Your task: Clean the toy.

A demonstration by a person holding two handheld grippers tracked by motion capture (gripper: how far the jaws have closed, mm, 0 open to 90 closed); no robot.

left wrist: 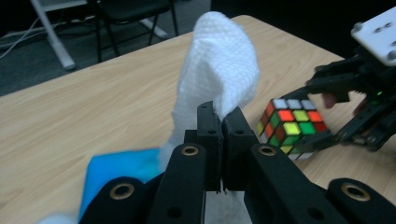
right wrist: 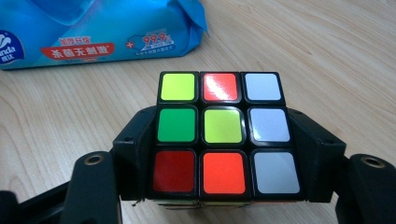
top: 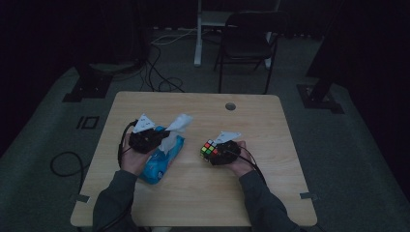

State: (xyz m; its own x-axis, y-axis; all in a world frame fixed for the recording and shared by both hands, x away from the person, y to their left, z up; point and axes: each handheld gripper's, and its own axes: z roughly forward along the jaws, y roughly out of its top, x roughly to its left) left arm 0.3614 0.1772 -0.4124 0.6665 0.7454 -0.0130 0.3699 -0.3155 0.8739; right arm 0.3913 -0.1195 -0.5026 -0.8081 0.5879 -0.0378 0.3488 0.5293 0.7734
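Note:
My left gripper (left wrist: 220,122) is shut on a white wet wipe (left wrist: 219,70), which stands up out of the blue wipe pack (left wrist: 119,168). In the high view the left gripper (top: 162,134) hangs over the pack (top: 159,166) left of centre, and the wipe (top: 176,126) trails up and right from it. My right gripper (right wrist: 224,140) is shut on a scrambled colour cube (right wrist: 223,130), its pads pressed on the cube's two sides. The cube (top: 209,149) rests on the wooden table (top: 203,193) right of centre. From the left gripper view, the cube (left wrist: 292,123) and right gripper (left wrist: 327,114) lie to the right.
The table has a round cable hole (top: 230,106) near its far edge. Behind it stand a black chair (top: 246,46) and a white post (top: 198,34). Cables (top: 159,72) lie on the grey floor. The blue pack's printed face (right wrist: 93,32) lies just beyond the cube.

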